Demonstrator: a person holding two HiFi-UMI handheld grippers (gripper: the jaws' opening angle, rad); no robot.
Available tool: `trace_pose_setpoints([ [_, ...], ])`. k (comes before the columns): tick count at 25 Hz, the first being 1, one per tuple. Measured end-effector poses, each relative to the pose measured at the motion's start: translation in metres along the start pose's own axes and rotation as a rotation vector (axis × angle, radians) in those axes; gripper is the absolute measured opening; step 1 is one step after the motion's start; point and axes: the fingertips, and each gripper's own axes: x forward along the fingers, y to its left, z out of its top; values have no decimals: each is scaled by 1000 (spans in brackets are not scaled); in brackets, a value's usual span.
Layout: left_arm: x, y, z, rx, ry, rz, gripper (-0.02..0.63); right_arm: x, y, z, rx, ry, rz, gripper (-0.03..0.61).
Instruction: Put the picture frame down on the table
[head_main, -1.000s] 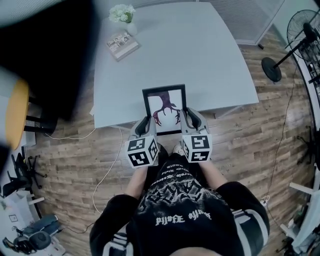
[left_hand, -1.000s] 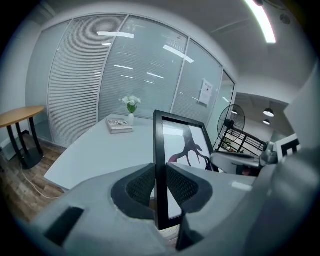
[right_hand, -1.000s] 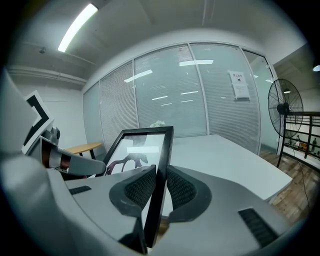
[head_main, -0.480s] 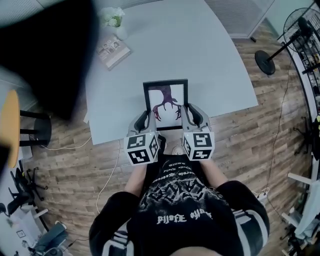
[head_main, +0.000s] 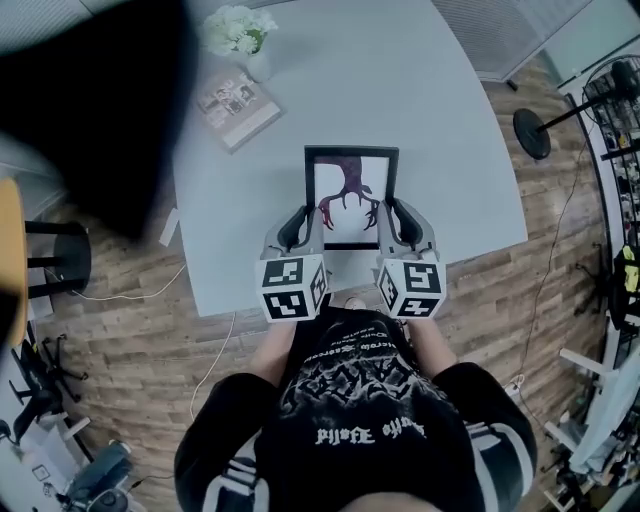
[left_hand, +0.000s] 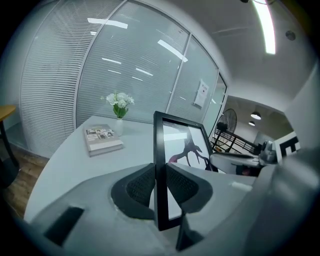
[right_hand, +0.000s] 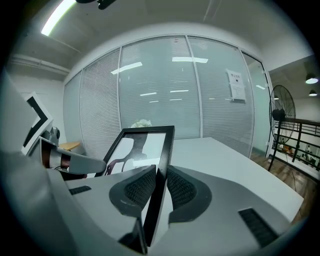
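1. Black picture frame (head_main: 351, 197) with a white picture of a dark red, antler-like shape, held by a person standing at the near edge of a pale grey table (head_main: 440, 120).
2. Seen from the head view, the frame sits over the near part of the table, roughly midway along its width, with its top edge pointing away from the person.
3. Both gripper views show the frame tilted up off the tabletop rather than lying flat. Whether its lower edge touches the table cannot be told.
4. The left gripper (head_main: 300, 222) is clamped on the frame's left side rail, its ribbed pads pressing on the front and back of the rail.
5. The right gripper (head_main: 405, 222) grips the right side rail in the same way, pads tight on both faces.
6. Each gripper carries a cube with black and white square markers, close to the person's body.
7. At the table's far left lies a book (head_main: 238, 102), and just beyond it stands a small vase of white flowers (head_main: 238, 28). Both are well apart from the frame.
8. A wood floor (head_main: 130, 330) surrounds the table, and a standing fan (head_main: 560, 115) is off to the right.
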Motion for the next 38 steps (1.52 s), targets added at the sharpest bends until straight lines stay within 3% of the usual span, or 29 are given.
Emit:
trace_pose_setpoints([
  [10,27,19,12,-18,42,-53,81,33,0,7,-13,49,-45,67],
  [21,36,24,22,-54,57,-16,81,51,-3,18,-25,83,11,67],
  [38,81,17,32,-40,81,20,83,93,-38,17,-17,147,37,67],
])
